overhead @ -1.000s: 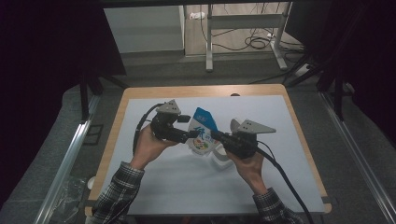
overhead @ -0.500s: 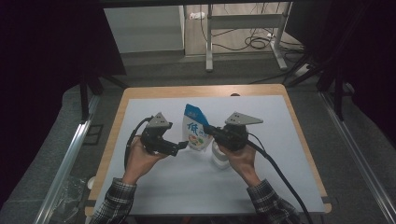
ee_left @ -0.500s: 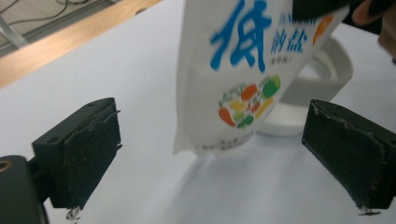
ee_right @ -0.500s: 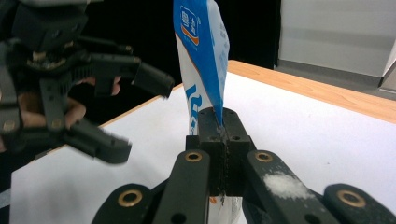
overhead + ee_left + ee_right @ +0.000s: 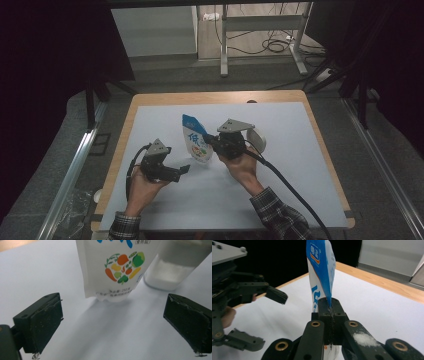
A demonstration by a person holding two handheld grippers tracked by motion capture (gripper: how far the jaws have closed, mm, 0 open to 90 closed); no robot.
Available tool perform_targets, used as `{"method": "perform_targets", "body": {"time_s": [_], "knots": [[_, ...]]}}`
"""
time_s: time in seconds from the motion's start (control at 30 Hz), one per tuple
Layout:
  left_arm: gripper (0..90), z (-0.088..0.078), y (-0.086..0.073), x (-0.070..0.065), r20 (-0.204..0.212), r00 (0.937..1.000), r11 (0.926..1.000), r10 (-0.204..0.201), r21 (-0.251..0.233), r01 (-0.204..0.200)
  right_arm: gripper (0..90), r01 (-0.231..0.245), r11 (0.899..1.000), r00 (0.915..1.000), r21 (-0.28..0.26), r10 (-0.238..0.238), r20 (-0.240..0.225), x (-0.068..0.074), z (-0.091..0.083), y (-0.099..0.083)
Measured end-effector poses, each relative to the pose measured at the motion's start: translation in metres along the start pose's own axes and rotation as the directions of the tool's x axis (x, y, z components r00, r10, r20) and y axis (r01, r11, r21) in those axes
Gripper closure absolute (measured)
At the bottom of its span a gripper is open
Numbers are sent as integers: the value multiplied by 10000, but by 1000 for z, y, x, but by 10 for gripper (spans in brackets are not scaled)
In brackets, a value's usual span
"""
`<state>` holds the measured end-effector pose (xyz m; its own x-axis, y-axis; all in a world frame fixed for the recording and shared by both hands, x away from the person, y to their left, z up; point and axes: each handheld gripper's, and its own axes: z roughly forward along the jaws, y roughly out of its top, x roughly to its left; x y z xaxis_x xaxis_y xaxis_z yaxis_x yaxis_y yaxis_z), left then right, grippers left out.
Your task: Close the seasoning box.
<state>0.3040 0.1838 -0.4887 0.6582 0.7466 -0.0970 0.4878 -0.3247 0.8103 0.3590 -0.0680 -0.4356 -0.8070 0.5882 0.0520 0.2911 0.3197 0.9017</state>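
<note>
Right tongs (image 5: 329, 307) clamp the salt pouch (image 5: 196, 142) upright; left tongs (image 5: 184, 170), at its seven o'clock, have just opened, empty.

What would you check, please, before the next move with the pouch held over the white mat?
1. Right gripper shut on the pouch edge: ok, the jaws pinch it tight.
2. Left gripper free of the pouch: ok, its jaws have just been opening and nothing is between them.
3. Pouch upright: ok, its bottom edge sits just above or on the white mat; contact cannot tell.
4. Clear jar beside the pouch: ok, upright with white powder in its bottom.
5. Pouch top sealed or torn: cannot tell.
6. Spill: not ok, white grains lie on the right gripper's linkage.
</note>
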Motion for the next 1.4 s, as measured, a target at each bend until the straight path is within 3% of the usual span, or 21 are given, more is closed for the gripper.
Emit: {"method": "perform_targets", "body": {"time_s": [0.27,0.6,0.8,1.0,1.4], "knots": [[24,4,-17,-3,-95,9998,9994,-163,319,166,889,247,9990,9990,371,-260,357,5,7,-3],[29,3,-23,-3,-136,9997,9992,-199,357,203,875,288,9972,9991,683,-309,298,5,9,-3],[28,7,-26,-5,-106,9997,9986,-200,493,205,812,289,9985,9991,462,-302,284,5,4,1],[28,11,-29,-9,-92,9998,9975,-186,678,192,737,389,9974,9989,600,-404,245,6,1,1],[27,24,-46,-16,-565,9984,9901,-82,1391,160,596,673,9946,9975,795,-687,144,10,-15,-1]]}}
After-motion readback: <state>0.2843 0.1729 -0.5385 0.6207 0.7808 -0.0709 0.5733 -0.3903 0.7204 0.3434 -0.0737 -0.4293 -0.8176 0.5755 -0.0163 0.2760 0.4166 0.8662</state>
